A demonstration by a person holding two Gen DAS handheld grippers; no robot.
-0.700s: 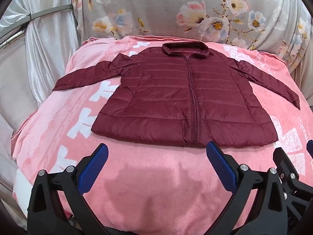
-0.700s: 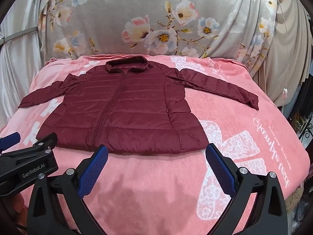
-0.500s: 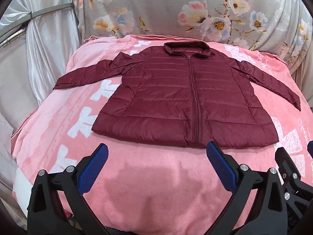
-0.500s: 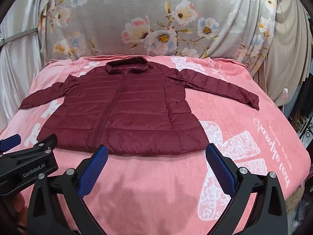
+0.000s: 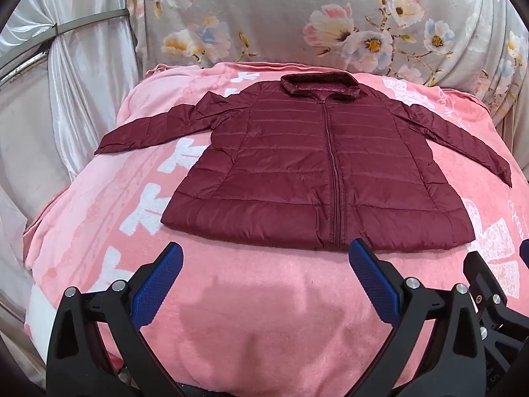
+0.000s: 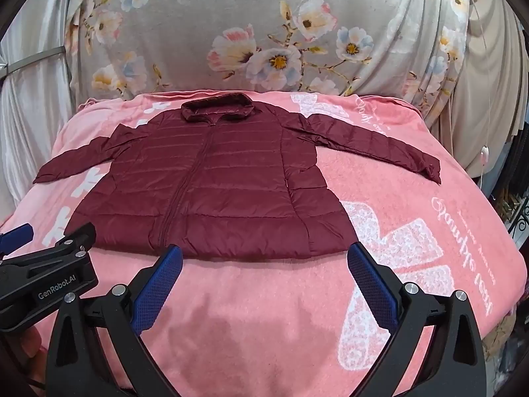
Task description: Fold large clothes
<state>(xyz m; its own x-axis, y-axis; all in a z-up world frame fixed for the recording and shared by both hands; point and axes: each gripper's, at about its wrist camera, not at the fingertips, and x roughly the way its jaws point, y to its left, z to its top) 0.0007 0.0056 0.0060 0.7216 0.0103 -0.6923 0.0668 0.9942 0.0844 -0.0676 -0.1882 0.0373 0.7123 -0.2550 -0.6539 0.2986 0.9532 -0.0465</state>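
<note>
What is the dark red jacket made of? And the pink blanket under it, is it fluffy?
The jacket looks like thin, slick nylon-type shell with soft padding inside: it shines a little and is stitched in puffy rows. The pink blanket looks like fuzzy fleece or plush: its surface is matte and nappy, with no shine. So yes, probably fluffy, though pictures cannot prove the feel.

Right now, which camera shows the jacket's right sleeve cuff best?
The right wrist view: the cuff lies clear of the frame edge on the pink blanket. The left wrist view squeezes it against the distorted right edge.
</note>
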